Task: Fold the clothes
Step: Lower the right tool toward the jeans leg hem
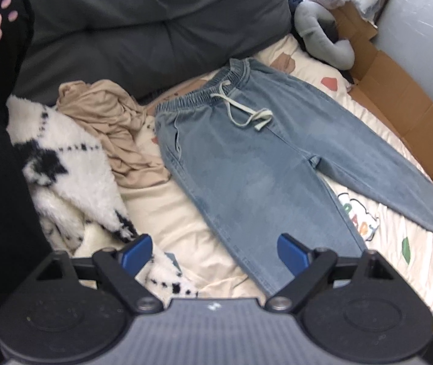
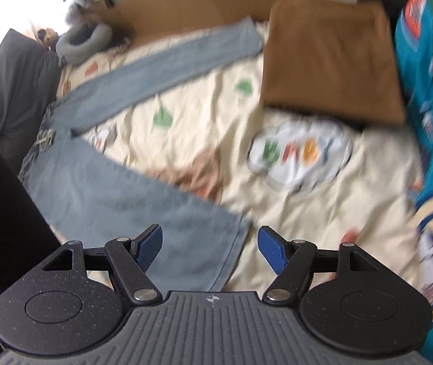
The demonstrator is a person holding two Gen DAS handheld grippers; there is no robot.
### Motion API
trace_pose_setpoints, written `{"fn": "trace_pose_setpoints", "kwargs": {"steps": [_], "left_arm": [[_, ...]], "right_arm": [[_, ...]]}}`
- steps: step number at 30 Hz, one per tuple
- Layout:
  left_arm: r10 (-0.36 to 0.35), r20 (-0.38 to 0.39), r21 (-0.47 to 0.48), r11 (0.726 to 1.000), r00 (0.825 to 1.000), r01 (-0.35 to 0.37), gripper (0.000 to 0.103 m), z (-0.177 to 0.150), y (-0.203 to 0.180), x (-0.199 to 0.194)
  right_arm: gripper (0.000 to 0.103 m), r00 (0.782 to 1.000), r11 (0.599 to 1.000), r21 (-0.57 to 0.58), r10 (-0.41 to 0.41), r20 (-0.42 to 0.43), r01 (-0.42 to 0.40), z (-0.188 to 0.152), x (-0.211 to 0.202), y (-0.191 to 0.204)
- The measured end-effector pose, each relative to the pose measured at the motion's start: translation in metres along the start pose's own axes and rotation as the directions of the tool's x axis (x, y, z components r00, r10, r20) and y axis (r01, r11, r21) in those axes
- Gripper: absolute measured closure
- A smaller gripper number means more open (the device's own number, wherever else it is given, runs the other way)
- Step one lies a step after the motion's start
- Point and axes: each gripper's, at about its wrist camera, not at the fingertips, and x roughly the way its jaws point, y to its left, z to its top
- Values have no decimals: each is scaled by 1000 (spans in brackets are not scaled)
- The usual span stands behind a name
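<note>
Cream bedding [image 1: 167, 213] printed with small coloured shapes covers the whole work surface, with a dark grey cushion [image 1: 155, 21] banked behind it at twelve o'clock in the left wrist view. Light blue jeans [image 1: 247, 158] lie flat on the bedding, elastic waistband toward twelve o'clock with a pale drawstring [image 1: 241, 109] tied loosely across the front, and the two legs splayed apart toward four and six o'clock. At nine o'clock from the jeans sits a crumpled beige garment [image 1: 116, 127], touching a fluffy white and black blanket [image 1: 64, 164] farther out. A grey neck pillow [image 1: 323, 30] rests near one o'clock beside flattened brown cardboard [image 1: 399, 97].

The left gripper [image 1: 215, 251] stands wide apart with nothing between its blue pads, hovering over the hem end of the nearer leg at six o'clock.

In the blurred right wrist view, the right gripper [image 2: 210, 251] is likewise spread with nothing clamped; the hem of the nearer jeans leg [image 2: 143, 213] lies under its left finger, while the other leg stretches away toward eleven o'clock. A folded brown cloth [image 2: 332, 60] sits at one o'clock, and a teal printed fabric [image 2: 429, 97] runs along three o'clock.
</note>
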Motion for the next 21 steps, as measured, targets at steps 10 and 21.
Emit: {"fn": "trace_pose_setpoints", "kwargs": {"steps": [10,21], "left_arm": [[-46,-65,31,998,997,48,13,-8,-4,36],[-42,-132,8,999,990,44,13,-23,-5,75]], "right_arm": [[33,979,986,151,94,-183,-66,-52,71,-19],[42,937,888,442,255,-238,-129,-92,131,-40]]}}
